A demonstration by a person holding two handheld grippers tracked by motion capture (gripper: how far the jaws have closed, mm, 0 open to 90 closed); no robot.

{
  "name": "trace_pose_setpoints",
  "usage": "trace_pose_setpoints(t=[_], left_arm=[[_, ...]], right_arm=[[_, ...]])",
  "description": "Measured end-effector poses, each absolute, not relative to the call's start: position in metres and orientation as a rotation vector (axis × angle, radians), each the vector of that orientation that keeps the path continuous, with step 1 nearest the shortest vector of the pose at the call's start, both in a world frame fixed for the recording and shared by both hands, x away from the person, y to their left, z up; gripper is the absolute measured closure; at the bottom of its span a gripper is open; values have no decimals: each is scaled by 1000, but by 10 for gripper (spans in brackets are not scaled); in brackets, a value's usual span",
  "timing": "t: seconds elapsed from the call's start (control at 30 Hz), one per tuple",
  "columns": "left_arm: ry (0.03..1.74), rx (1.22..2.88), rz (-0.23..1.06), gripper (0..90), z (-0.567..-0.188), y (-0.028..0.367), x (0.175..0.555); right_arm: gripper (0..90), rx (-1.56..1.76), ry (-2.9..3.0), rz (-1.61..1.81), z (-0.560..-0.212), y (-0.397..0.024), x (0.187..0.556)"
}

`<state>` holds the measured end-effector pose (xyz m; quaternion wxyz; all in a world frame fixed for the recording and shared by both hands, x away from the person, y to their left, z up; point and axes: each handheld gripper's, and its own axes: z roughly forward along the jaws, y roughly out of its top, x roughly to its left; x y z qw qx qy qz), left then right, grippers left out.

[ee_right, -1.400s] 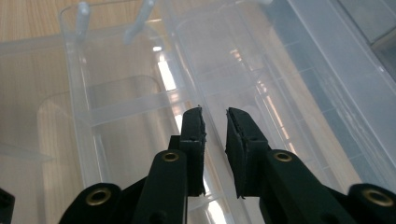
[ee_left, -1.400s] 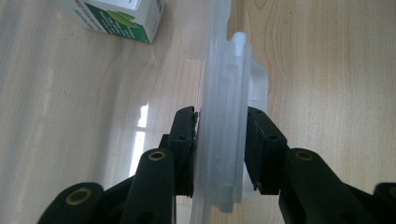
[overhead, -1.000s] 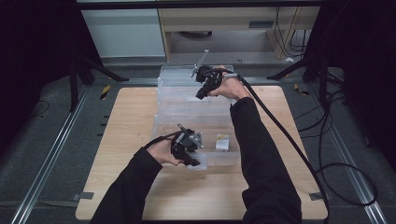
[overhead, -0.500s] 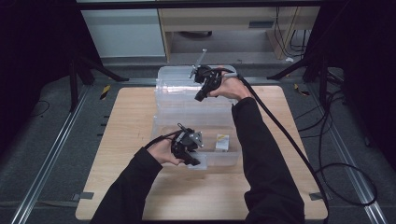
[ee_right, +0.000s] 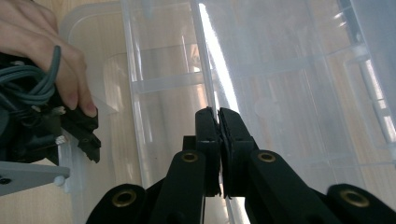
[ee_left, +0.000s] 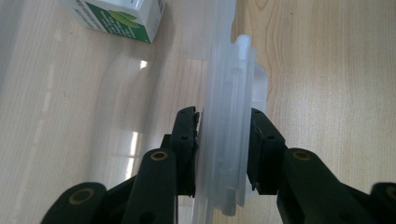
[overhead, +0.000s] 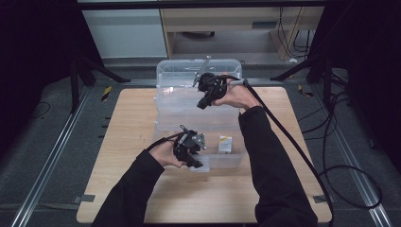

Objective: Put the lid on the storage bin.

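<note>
A clear plastic box [overhead: 231, 161] stands on the wooden table, with a small white and green carton [overhead: 225, 143] inside it. My left gripper [overhead: 197, 163] is shut on the box's near rim [ee_left: 229, 84], one pad inside the wall and one outside. The carton [ee_left: 116, 16] lies just beyond those jaws. The clear lid [overhead: 184, 78] stands raised and tilted over the box's far side. My right gripper [overhead: 203, 103] is shut on the lid's thin edge [ee_right: 210, 46], which runs straight between its jaws [ee_right: 218, 112].
The table [overhead: 118, 142] has bare wood to the left, right and front of the box. Black cables [overhead: 302, 156] trail from the right gripper over the table's right side. Dark stands and a cabinet lie beyond the far edge.
My right gripper has shifted slightly with the lid in it, and the lid has tilted a little further back. The left gripper has kept still on the rim.
</note>
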<state>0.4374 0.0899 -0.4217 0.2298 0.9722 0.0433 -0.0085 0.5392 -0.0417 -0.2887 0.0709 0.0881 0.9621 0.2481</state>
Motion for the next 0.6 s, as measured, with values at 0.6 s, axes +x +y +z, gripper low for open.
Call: trace_pose_setpoints(t=[0.6], left_arm=[[112, 2695, -9, 667, -420, 89, 435]], right_arm=[[882, 244, 2862, 805, -298, -46, 502]])
